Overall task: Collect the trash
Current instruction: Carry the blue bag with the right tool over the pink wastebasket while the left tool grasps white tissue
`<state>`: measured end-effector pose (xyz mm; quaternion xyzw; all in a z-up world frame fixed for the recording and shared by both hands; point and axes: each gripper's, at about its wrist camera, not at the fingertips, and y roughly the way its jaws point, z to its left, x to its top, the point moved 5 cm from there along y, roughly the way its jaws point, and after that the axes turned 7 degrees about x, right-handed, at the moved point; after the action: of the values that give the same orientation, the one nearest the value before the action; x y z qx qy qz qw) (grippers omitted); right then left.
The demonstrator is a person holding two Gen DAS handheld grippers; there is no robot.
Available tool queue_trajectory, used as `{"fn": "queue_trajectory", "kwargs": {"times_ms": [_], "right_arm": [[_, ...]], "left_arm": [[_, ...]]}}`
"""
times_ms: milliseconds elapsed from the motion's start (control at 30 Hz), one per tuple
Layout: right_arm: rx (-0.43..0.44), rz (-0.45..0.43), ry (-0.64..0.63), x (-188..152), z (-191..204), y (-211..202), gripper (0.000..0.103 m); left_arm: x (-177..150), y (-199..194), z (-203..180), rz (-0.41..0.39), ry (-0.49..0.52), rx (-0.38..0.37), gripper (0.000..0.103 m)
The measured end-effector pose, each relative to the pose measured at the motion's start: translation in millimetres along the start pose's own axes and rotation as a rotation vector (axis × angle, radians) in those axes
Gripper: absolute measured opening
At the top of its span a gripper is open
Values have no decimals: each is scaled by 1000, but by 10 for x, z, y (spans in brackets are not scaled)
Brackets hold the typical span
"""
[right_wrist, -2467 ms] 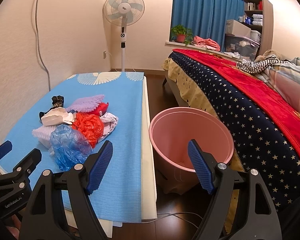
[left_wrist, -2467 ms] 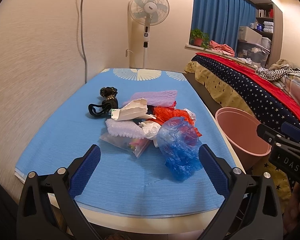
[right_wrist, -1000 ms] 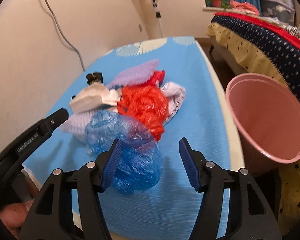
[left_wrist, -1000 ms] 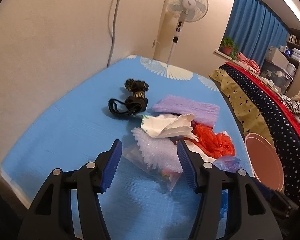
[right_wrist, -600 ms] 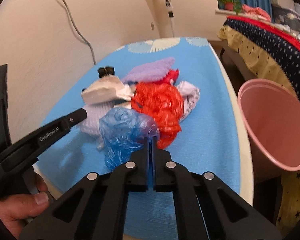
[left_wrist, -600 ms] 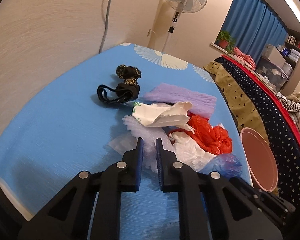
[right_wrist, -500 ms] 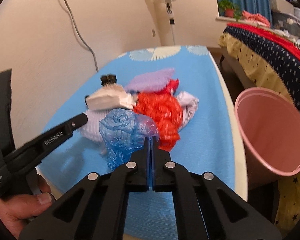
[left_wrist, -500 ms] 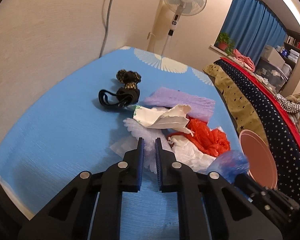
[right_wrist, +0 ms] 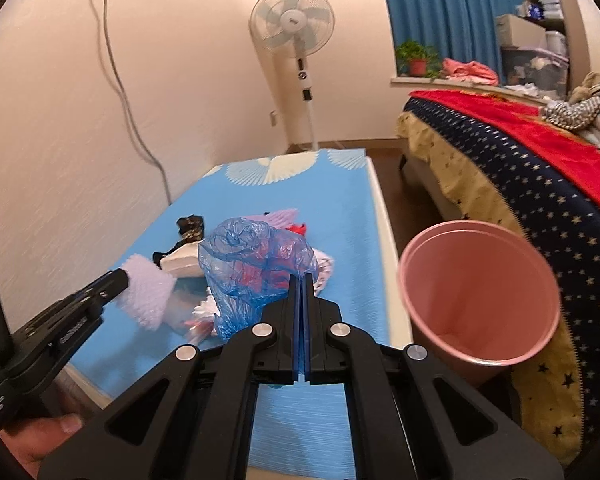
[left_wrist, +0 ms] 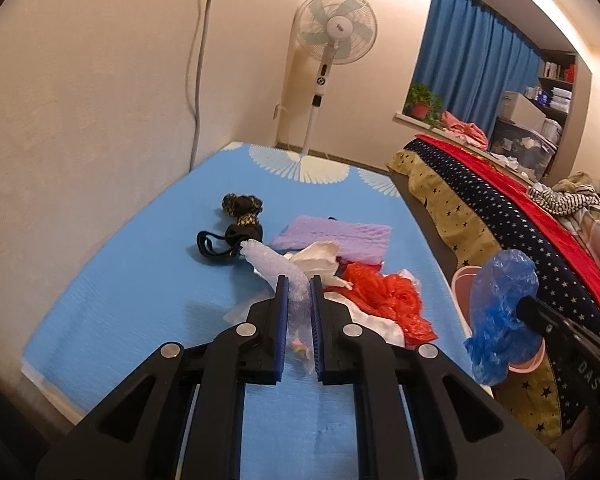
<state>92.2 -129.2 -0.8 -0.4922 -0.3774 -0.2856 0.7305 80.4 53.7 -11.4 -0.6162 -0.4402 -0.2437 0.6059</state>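
Observation:
My left gripper (left_wrist: 299, 280) is shut on a pale lilac foam wrap (left_wrist: 274, 268) and holds it lifted above the trash pile; the wrap also shows in the right wrist view (right_wrist: 146, 294). My right gripper (right_wrist: 301, 278) is shut on a blue plastic bag (right_wrist: 254, 268), lifted off the table; the bag also shows in the left wrist view (left_wrist: 500, 312) near the pink bin (right_wrist: 476, 292). On the blue table (left_wrist: 140, 292) remain a red plastic bag (left_wrist: 384, 300), white paper (left_wrist: 318, 256), a purple foam sheet (left_wrist: 336, 236) and a clear bag, partly hidden.
A black strap bundle (left_wrist: 236, 228) lies left of the pile. The pink bin stands on the floor between the table's right edge and a bed with a starred cover (right_wrist: 520, 184). A standing fan (left_wrist: 334, 40) is beyond the table's far end. A wall runs along the left.
Both grippers closed on their items and lifted them: the left raised the foam wrap, the right raised the blue bag and carried it rightward toward the pink bin.

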Motion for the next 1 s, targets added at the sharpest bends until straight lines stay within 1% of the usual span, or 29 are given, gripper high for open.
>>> {"fn": "queue_trajectory", "kwargs": {"times_ms": [333,533,767,1000], "right_arm": [[-101,-44,41,112,-315,-236,1],[-172,-78,75,268,-553,-395,1],[-241,-141,108,579,-852,-652,1],[-293,-167,129,880,-1214,-820,1]], "left_arm": [[81,-219,-153,-58,69,-40,11],[166,-324,-324,-76,97,-80,11],[301,-373,-747,-88,152,-160,11],[405,-355,-1277,-87,211,-239,11]]}}
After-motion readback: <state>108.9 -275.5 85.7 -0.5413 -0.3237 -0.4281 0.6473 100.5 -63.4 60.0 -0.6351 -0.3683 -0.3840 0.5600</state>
